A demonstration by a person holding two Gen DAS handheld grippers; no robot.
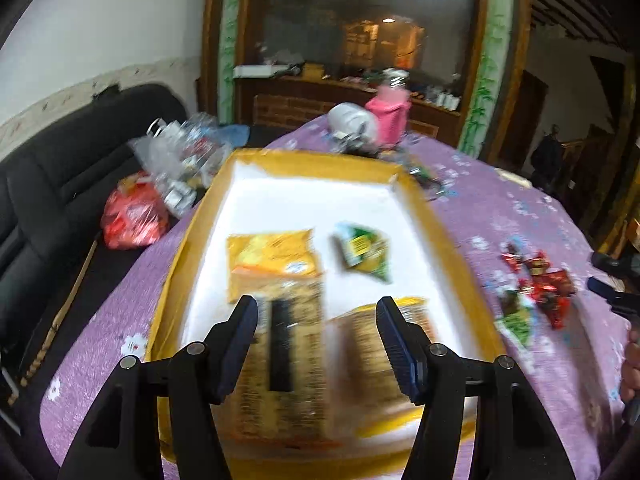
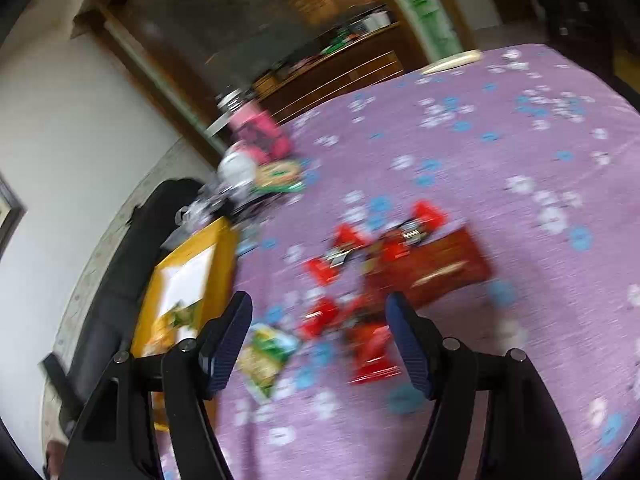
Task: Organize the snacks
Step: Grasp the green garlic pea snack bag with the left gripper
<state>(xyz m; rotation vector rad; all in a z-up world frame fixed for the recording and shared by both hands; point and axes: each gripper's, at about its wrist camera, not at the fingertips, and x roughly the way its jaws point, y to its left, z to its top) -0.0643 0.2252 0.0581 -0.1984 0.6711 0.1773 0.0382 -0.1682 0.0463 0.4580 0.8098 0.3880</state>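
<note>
- A round table is covered with a purple cloth (image 1: 500, 216) printed with small white and blue flowers.
- A shallow yellow box (image 1: 304, 162) with a white floor sits on the cloth, toward the table's left side as the left wrist camera sees it.
- Inside the box lie four snack packs: a yellow packet (image 1: 272, 258) near the middle, a small green packet (image 1: 366, 250) to its right, and two large golden-brown packets (image 1: 280, 360) nearest the camera, side by side.
- The left gripper (image 1: 316, 316) hangs above the near end of the box with its jaws spread partway and nothing between them; the golden-brown packets lie below it.
- On the bare cloth to the right of the box is a loose cluster of red snack packets (image 2: 360, 264), one wider red-brown packet (image 2: 436, 264), and a green packet (image 2: 268, 354) closest to the box.
- The right gripper (image 2: 320, 316) hovers over this cluster, jaws spread partway and empty; the view is blurred with motion.
- The right gripper's dark fingertips (image 1: 608, 288) also show at the right edge of the left wrist view.
- At the far edge of the table stand a pink container (image 1: 388, 110) and a white object (image 1: 352, 120), touching or nearly so.
- A black sofa (image 1: 80, 152) beside the table holds a red plastic bag (image 1: 134, 216) and a clear bag of goods (image 1: 180, 156).
</note>
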